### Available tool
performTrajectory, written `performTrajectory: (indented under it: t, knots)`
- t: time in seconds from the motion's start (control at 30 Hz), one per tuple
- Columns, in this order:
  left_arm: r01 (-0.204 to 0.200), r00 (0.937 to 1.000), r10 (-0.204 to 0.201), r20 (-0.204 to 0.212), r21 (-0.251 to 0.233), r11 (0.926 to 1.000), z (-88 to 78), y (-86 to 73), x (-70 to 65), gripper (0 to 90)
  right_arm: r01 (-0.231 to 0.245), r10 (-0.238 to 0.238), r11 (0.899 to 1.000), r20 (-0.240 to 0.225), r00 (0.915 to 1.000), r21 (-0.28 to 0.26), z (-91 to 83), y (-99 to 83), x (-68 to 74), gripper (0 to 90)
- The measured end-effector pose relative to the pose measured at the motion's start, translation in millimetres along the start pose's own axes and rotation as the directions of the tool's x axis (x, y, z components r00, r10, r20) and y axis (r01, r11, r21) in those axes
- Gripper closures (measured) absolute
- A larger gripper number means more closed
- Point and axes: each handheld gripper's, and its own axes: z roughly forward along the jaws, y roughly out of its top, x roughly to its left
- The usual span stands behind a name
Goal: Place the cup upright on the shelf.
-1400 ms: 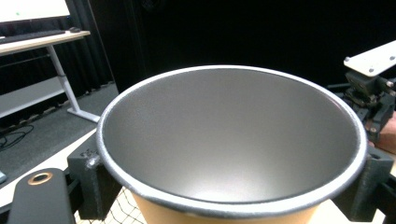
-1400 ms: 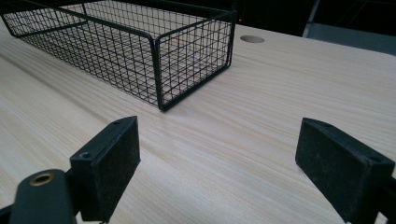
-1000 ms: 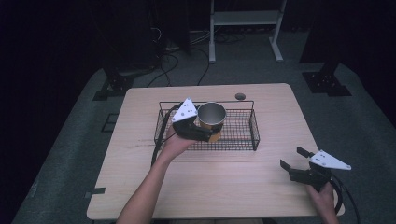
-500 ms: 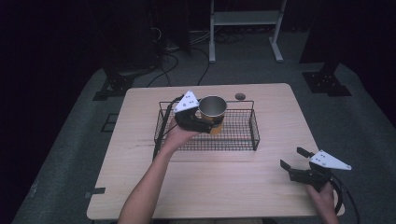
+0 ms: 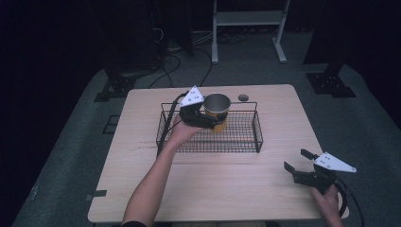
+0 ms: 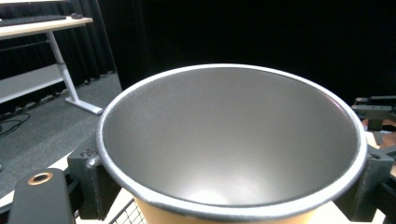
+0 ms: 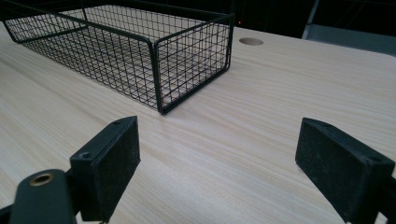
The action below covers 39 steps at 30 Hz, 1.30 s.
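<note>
High view: left gripper (image 5: 208, 121) is clenching the cup (image 5: 217, 109) over the basket's (image 5: 257, 135) back rim; a loose grip risks tipping it. Right gripper (image 5: 302, 166) is idling released near the desk's (image 5: 227, 189) front-right corner.

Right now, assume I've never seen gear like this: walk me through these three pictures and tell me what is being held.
No robot here: a person holds a hand tool with two black jaws in each hand. The high view looks down from above the person's side of the wooden table. The other two pictures come from small cameras that ride on the tools and look along their jaws.

On the table stands a black wire basket, with a round hole in the tabletop behind it.

The left gripper is shut on a paper cup, yellow outside and grey inside, held over the basket; its own camera looks straight into the cup's mouth. The right gripper waits open near the table's right front corner, holding nothing.
</note>
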Motion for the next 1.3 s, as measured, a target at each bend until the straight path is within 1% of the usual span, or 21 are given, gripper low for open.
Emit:
performTrajectory:
  t: [0.07,0.13,0.2,0.33,0.4,0.5,0.63,0.77,0.93,1.03,1.13,1.3]
  knots:
    - [0.000,1.0000,0.000,-0.007,-0.005,1.0000,1.6,0.0,2.2,12.6,0.000,0.000,1.000,0.001,1.0000,-0.002,-0.2,0.1,0.0,12.8]
    - [0.008,1.0000,-0.008,-0.003,0.000,1.0000,3.4,-1.0,4.5,12.5,0.000,0.000,1.000,0.000,1.0000,-0.002,-0.2,0.0,0.0,12.8]
    - [0.005,1.0000,-0.005,-0.004,0.014,0.9999,5.7,-2.4,5.5,12.6,-0.001,0.001,1.000,0.001,1.0000,-0.002,-0.1,0.0,-0.2,12.8]
    - [0.006,1.0000,-0.006,0.000,0.025,0.9997,11.0,-5.4,8.6,12.6,-0.003,0.003,1.000,-0.001,1.0000,-0.004,-0.4,0.0,-0.4,12.8]
    - [0.018,0.9998,-0.019,0.011,0.024,0.9995,14.0,-7.6,10.6,12.5,-0.001,0.001,1.000,-0.001,1.0000,-0.004,-0.4,0.0,-0.2,12.8]
    - [0.013,0.9998,-0.014,0.017,0.041,0.9991,18.6,-10.4,14.0,12.5,-0.007,0.007,1.000,0.000,1.0000,-0.004,-0.5,0.0,-0.6,12.8]
    - [0.027,0.9994,-0.027,0.019,0.038,0.9989,22.0,-13.7,18.2,12.5,-0.006,0.006,1.000,-0.001,1.0000,-0.007,-0.7,0.0,-0.6,12.8]
    - [0.019,0.9994,-0.021,0.028,0.055,0.9983,27.2,-18.0,21.0,12.5,-0.010,0.010,1.000,-0.001,1.0000,-0.008,-0.8,0.0,-1.1,12.8]
    - [0.030,0.9987,-0.033,0.040,0.065,0.9974,31.6,-23.4,25.3,12.5,-0.009,0.009,1.000,-0.003,1.0000,-0.009,-0.9,-0.1,-1.0,12.8]
    - [0.029,0.9984,-0.032,0.046,0.071,0.9971,34.4,-26.5,27.5,12.5,-0.013,0.013,1.000,-0.003,0.9999,-0.012,-1.2,-0.1,-1.7,12.8]
    - [0.033,0.9983,-0.036,0.045,0.072,0.9969,37.1,-29.4,28.7,12.4,-0.013,0.013,1.000,-0.004,0.9999,-0.014,-1.4,-0.1,-1.7,12.9]
    - [0.033,0.9976,-0.039,0.058,0.093,0.9951,41.6,-35.0,29.9,12.4,-0.015,0.015,1.000,-0.005,0.9999,-0.014,-1.6,-0.1,-2.0,12.8]
